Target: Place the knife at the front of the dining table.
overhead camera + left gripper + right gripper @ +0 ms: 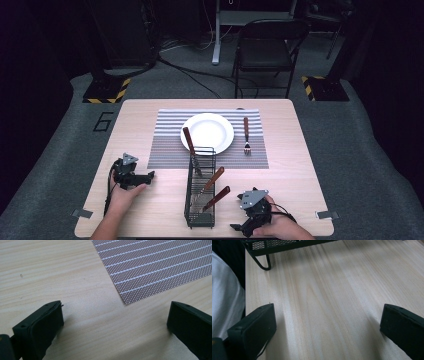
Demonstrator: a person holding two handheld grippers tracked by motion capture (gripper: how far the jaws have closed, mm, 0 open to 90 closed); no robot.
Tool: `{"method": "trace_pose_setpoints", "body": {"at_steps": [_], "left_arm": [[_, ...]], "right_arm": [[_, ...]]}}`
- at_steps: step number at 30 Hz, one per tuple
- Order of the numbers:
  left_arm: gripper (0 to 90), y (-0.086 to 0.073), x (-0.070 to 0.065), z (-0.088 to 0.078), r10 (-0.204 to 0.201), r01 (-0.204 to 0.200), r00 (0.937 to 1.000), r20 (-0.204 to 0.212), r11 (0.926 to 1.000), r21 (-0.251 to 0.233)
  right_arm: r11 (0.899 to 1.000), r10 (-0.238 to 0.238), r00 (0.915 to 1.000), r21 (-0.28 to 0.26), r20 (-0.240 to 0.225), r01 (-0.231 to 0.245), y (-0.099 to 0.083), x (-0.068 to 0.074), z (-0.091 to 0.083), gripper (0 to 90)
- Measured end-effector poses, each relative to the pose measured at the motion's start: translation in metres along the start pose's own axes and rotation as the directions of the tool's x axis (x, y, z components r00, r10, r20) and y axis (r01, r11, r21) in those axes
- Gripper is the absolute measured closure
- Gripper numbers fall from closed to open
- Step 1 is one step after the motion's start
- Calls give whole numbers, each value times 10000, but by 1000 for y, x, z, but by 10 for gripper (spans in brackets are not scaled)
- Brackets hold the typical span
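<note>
A white plate [207, 131] lies on a striped placemat [165, 145] at the table's middle. Right of the plate, a fork [246, 135] with a wooden handle lies on the mat. A black wire caddy [200, 187] near the front edge holds three wooden-handled utensils [215, 179]. My left gripper [148, 176] rests open on the bare wood at the front left, near the placemat corner [130, 296]. My right gripper [239, 229] stands open at the front edge, right of the caddy [287, 245], with nothing between its jaws.
The wooden table [295, 170] ends close in front of both hands. A folding chair [267, 47] stands beyond the far edge. Cables and yellow-black striped stand bases [106, 91] sit on the floor behind.
</note>
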State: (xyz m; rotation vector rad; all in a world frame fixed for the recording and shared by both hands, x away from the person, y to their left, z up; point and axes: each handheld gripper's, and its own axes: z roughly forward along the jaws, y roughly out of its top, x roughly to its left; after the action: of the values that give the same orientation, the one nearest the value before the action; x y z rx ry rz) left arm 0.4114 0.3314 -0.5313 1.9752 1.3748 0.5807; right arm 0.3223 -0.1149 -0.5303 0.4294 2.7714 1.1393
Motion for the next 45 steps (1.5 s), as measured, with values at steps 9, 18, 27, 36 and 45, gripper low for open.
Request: {"method": "trace_pose_setpoints", "body": {"at_steps": [9,18,27,36,45], "left_arm": [[167,1,1,-7,-75,75,10000,41,10000,29],[392,7,-4,-24,-416,399,9987,305,9977,554],[455,35,-26,-55,-422,453,9915,1227,9987,-228],[499,63,-56,-70,-192,387,9783,2062,9951,-911],[506,90,-80,-76,445,-87,9574,2853,9920,-1257]], "right_arm": [[10000,-45,10000,-14,-5,45,0,0,0,0],[10000,2,10000,15,-12,-2,0,0,0,0],[10000,27,10000,17,-13,-27,0,0,0,0],[10000,18,10000,18,-27,-18,0,0,0,0],[10000,16,10000,17,-27,-16,0,0,0,0]]}}
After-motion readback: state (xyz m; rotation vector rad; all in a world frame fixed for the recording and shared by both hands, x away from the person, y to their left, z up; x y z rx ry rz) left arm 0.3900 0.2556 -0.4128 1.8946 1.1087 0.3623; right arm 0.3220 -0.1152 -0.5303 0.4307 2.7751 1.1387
